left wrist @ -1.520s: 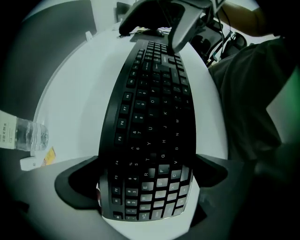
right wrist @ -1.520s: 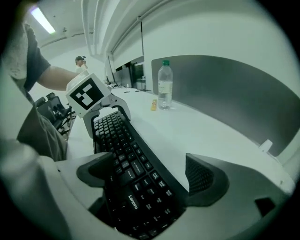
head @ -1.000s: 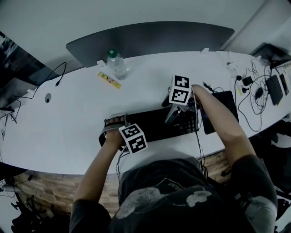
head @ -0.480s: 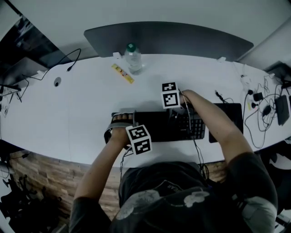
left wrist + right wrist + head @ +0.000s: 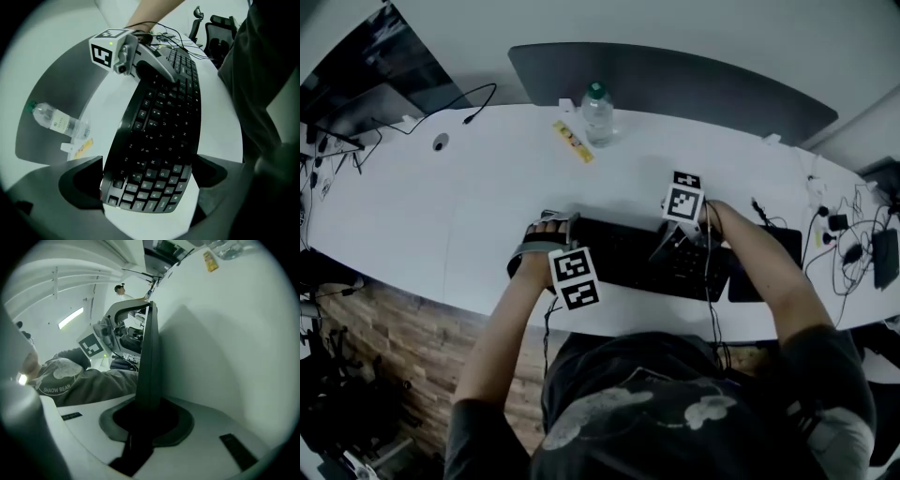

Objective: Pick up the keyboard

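Note:
A black keyboard (image 5: 628,258) lies lengthwise along the near side of the white table (image 5: 441,216). My left gripper (image 5: 551,223) points steeply down over its left end. In the left gripper view the keyboard (image 5: 159,126) fills the gap, and the left gripper (image 5: 149,176) is shut across its width. My right gripper (image 5: 662,249) is at the right half. In the right gripper view the keyboard (image 5: 147,357) shows edge-on, running into the right gripper (image 5: 145,420), whose jaws are closing on it. The right gripper (image 5: 150,70) also shows in the left gripper view.
A water bottle (image 5: 597,112) and a yellow strip (image 5: 572,141) lie at the back of the table before a grey partition (image 5: 675,84). A dark pad (image 5: 764,272) sits right of the keyboard. Cables and chargers (image 5: 848,234) crowd the far right. The table's near edge runs just below the keyboard.
The right gripper has drawn in low onto the keyboard's right half. The left gripper stays on the left end. The head view has swung, so the table sits further right in frame.

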